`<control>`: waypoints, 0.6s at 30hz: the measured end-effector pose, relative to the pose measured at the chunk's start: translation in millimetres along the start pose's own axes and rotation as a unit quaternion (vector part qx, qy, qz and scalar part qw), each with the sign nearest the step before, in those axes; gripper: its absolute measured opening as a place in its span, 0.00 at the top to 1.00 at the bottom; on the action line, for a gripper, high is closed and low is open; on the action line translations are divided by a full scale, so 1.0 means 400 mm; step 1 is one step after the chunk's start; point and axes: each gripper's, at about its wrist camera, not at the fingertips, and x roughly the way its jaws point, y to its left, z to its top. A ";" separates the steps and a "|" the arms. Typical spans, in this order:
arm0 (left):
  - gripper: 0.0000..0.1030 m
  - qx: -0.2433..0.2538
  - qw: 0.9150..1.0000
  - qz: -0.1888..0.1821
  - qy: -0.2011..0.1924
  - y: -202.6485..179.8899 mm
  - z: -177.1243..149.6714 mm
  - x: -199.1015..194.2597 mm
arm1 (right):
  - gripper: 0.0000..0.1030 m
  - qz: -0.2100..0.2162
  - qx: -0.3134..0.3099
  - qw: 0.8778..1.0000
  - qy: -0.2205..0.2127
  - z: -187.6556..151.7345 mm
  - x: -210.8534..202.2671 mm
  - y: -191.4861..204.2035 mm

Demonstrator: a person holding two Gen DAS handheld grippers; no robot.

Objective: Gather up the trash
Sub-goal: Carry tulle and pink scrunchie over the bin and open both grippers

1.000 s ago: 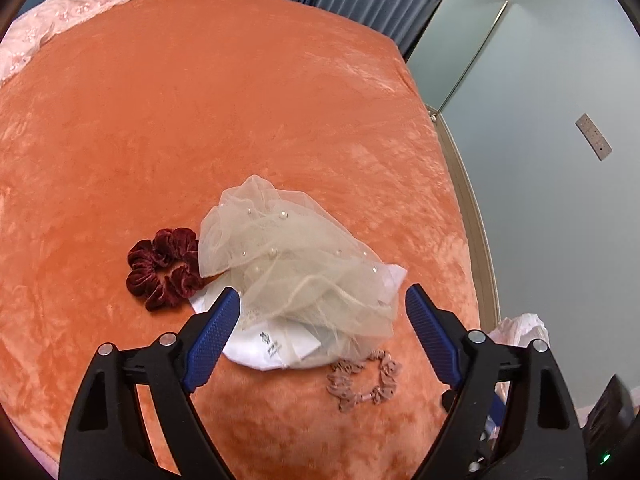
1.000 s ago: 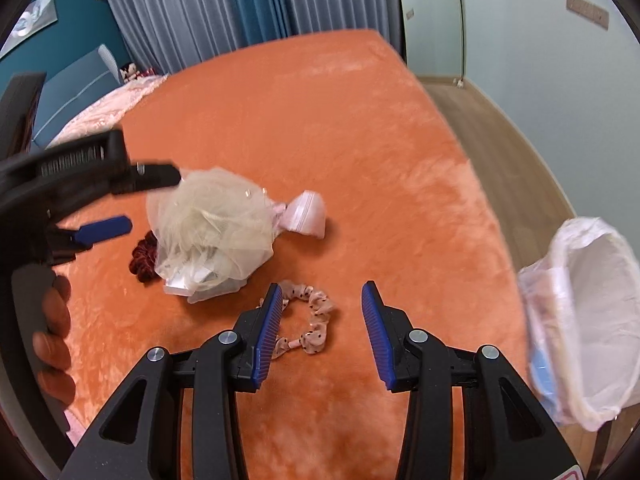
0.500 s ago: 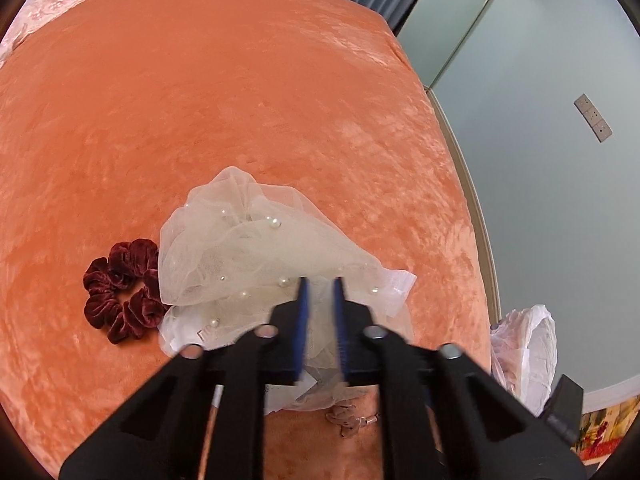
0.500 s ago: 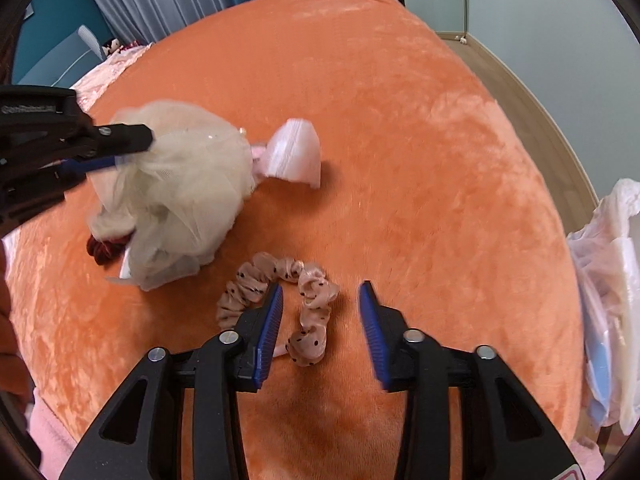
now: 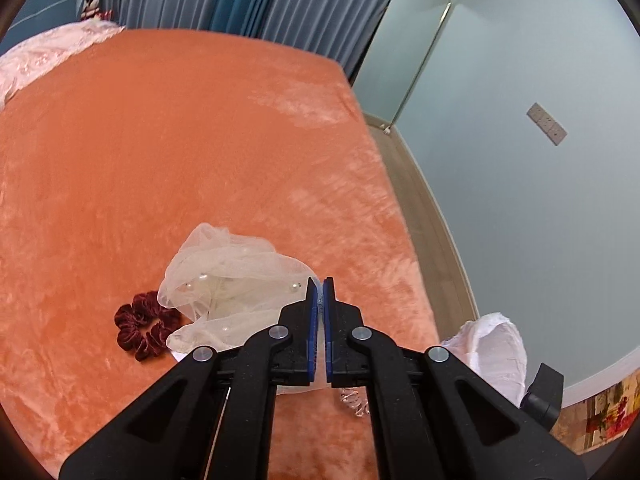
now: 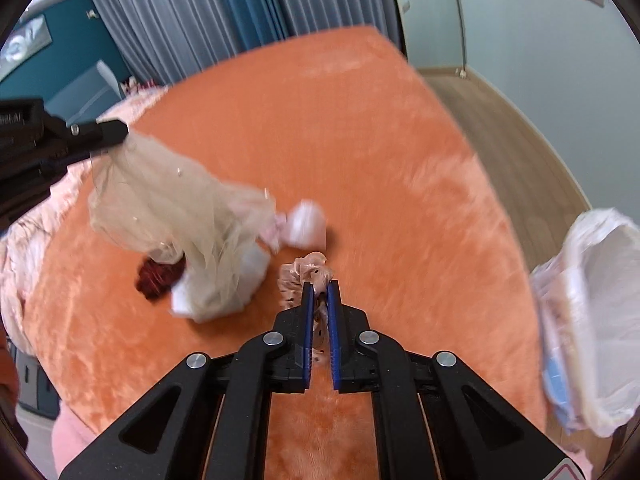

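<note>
My left gripper [image 5: 320, 286] is shut on a cream tulle net with pearls [image 5: 232, 280] and lifts it off the orange bed; in the right wrist view the net [image 6: 168, 204] hangs from that gripper [image 6: 120, 132]. My right gripper [image 6: 319, 286] is shut on a pink dotted scrunchie [image 6: 304, 270] and holds it above the bed. White wrappers [image 6: 224, 284] lie under the net. A dark red scrunchie [image 5: 140, 326] [image 6: 158, 274] lies beside them. A small white packet [image 6: 306, 226] lies on the blanket behind.
A white-lined trash bag [image 6: 592, 300] stands off the bed's right edge, also in the left wrist view [image 5: 496, 352]. The orange blanket [image 5: 180, 152] covers the bed. Pink bedding [image 5: 44, 56] lies at the far left. Wood floor [image 6: 512, 136] runs along the right wall.
My left gripper shut on the tulle net and raised it. My right gripper shut on the pink scrunchie and lifted it.
</note>
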 end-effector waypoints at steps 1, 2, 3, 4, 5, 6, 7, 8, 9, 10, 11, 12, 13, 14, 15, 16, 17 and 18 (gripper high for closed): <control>0.98 0.004 1.000 -0.002 -0.004 -0.014 0.004 -0.013 | 0.94 0.000 0.002 1.000 -0.009 0.012 -0.017 -0.011; 0.98 0.011 1.000 -0.008 -0.011 -0.038 0.010 -0.034 | 0.94 0.000 0.003 1.000 -0.022 0.024 -0.049 -0.017; 0.98 0.015 1.000 -0.011 -0.015 -0.054 0.015 -0.045 | 0.94 -0.001 0.004 0.999 -0.031 0.033 -0.071 -0.026; 0.98 0.020 0.999 -0.014 -0.021 -0.074 0.020 -0.062 | 0.94 -0.003 0.005 0.999 -0.040 0.038 -0.094 -0.031; 0.98 0.025 0.999 -0.018 -0.026 -0.093 0.024 -0.076 | 0.94 -0.005 0.007 0.999 -0.053 0.048 -0.125 -0.041; 0.98 0.031 0.999 -0.025 -0.031 -0.117 0.029 -0.093 | 0.94 -0.006 0.010 0.998 -0.062 0.055 -0.148 -0.051; 0.98 0.037 0.998 -0.030 -0.036 -0.139 0.032 -0.112 | 0.94 -0.008 0.013 0.997 -0.070 0.061 -0.167 -0.060; 0.98 0.043 0.998 -0.036 -0.039 -0.159 0.034 -0.123 | 0.94 -0.011 0.016 0.997 -0.081 0.068 -0.195 -0.074; 0.98 0.050 0.997 -0.042 -0.043 -0.186 0.038 -0.138 | 0.94 -0.014 0.020 0.996 -0.089 0.076 -0.215 -0.086; 0.98 0.056 0.996 -0.049 -0.046 -0.211 0.039 -0.148 | 0.94 -0.018 0.027 0.995 -0.098 0.080 -0.241 -0.105; 0.98 0.061 0.996 -0.054 -0.048 -0.234 0.040 -0.158 | 0.94 -0.020 0.032 0.994 -0.105 0.084 -0.255 -0.120; 0.98 0.069 0.994 -0.063 -0.051 -0.269 0.041 -0.169 | 0.94 -0.024 0.039 0.992 -0.114 0.086 -0.278 -0.141; 0.98 0.074 0.994 -0.069 -0.052 -0.291 0.040 -0.175 | 0.94 -0.027 0.045 0.991 -0.121 0.086 -0.294 -0.160; 0.98 0.079 0.993 -0.073 -0.053 -0.311 0.038 -0.180 | 0.94 -0.032 0.052 0.990 -0.129 0.086 -0.315 -0.183; 0.98 0.088 0.991 -0.079 -0.054 -0.342 0.035 -0.186 | 0.94 -0.037 0.059 0.988 -0.136 0.085 -0.335 -0.205; 0.98 0.096 0.990 -0.085 -0.055 -0.372 0.029 -0.191 | 0.94 -0.041 0.064 0.987 -0.141 0.082 -0.352 -0.222; 0.98 0.103 0.989 -0.090 -0.056 -0.396 0.025 -0.193 | 0.94 -0.046 0.072 0.986 -0.146 0.080 -0.369 -0.246; 0.98 0.111 0.988 -0.096 -0.055 -0.427 0.019 -0.194 | 0.94 -0.051 0.079 0.984 -0.149 0.077 -0.384 -0.267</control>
